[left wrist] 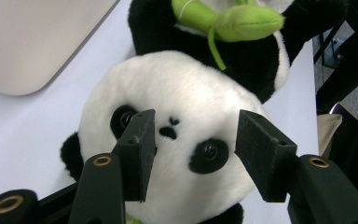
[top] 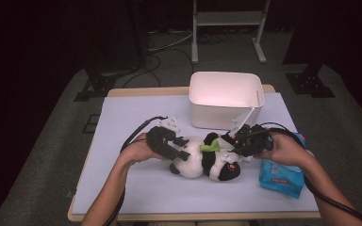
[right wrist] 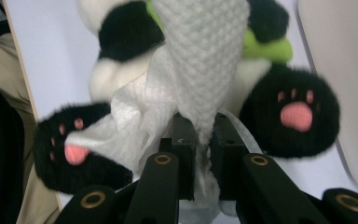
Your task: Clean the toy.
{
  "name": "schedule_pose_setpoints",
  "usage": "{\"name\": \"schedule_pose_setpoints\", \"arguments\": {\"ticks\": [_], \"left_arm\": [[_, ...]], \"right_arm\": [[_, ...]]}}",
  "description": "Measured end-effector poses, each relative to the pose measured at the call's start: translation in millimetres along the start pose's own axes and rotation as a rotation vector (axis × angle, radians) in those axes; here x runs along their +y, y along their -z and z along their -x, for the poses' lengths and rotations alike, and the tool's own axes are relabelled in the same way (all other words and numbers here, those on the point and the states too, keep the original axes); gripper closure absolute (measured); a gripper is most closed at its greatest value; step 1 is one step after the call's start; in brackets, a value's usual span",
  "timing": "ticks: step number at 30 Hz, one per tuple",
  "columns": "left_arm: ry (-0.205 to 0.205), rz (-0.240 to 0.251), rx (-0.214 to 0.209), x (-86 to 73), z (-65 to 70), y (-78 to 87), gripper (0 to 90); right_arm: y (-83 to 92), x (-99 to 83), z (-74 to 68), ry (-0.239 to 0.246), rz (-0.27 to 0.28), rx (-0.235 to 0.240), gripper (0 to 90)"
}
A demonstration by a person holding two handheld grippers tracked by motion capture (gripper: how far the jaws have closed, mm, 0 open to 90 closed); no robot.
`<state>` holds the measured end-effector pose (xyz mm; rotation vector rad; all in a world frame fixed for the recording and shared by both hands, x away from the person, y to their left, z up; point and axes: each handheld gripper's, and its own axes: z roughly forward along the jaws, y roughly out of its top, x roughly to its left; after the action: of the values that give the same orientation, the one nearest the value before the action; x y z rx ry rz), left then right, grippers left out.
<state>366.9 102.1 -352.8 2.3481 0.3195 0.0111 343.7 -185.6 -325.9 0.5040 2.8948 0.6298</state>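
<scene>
We have a plush panda [top: 205,160] lying on the pale sheet just in front of the white bin [top: 226,99], with a blue wipe pack [top: 283,176] near its feet end. We hold a white wipe [right wrist: 200,60] in the right gripper [right wrist: 200,140], its jaws pinched tight on the gathered cloth, and we lay that wipe over the panda's belly. The left gripper [left wrist: 193,140] stands released, one jaw at either side of the panda's face, neither pad pressing on the fur.

We judge the panda light and soft: it will squash under a pinch and slide on the smooth sheet when wiped, so it wants steadying. The head looks the best hold, round and firm enough to fill the parted jaws; a grip across the cheeks should keep clear of the hard eyes. The wipe is limp and thin, and it may bunch or slip out if dragged hard.

The left gripper view gives us the face, the green bamboo sprig [left wrist: 228,21] at the panda's chest, and the gap at each pad. The right gripper view gives us the two pink-padded paws [right wrist: 298,114] and the weave of the wipe. The high view gives us both hands at once, the panda between them, and the bin behind it.
</scene>
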Motion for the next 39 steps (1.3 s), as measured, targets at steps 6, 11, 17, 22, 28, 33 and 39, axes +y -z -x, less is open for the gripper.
{"name": "schedule_pose_setpoints", "arguments": {"ticks": [6,11,17,22,28,33,39], "left_arm": [[0.007,-0.006,0.021,-7.1,-0.8,0.0,43.9],[0.026,-0.012,0.023,-17.1,-4.1,-3.6,38.4],[0.038,0.032,-0.003,-22.9,-2.5,-7.3,39.6],[0.042,0.053,-0.001,-25.7,2.9,-9.7,40.1],[0.03,0.087,-0.051,-24.9,12.0,-10.3,45.1],[0.032,0.102,-0.044,-27.2,15.0,-11.2,42.9],[0.039,0.123,-0.042,-31.9,15.9,-12.3,41.7]], "right_arm": [[-7.3,6.0,-7.8,0.027,0.004,0.021,81.2],[-8.5,-6.6,-4.9,-0.006,0.002,0.038,81.1],[-12.0,-22.9,0.6,-0.05,-0.024,0.034,81.1],[-7.8,-23.2,2.6,-0.053,-0.024,0.018,81.1],[1.3,-0.5,0.2,-0.008,-0.003,0.008,81.1],[0.4,24.6,-4.5,0.032,-0.002,0.013,81.1],[-12.2,55.3,-9.8,0.077,-0.033,0.034,81.0]]}}
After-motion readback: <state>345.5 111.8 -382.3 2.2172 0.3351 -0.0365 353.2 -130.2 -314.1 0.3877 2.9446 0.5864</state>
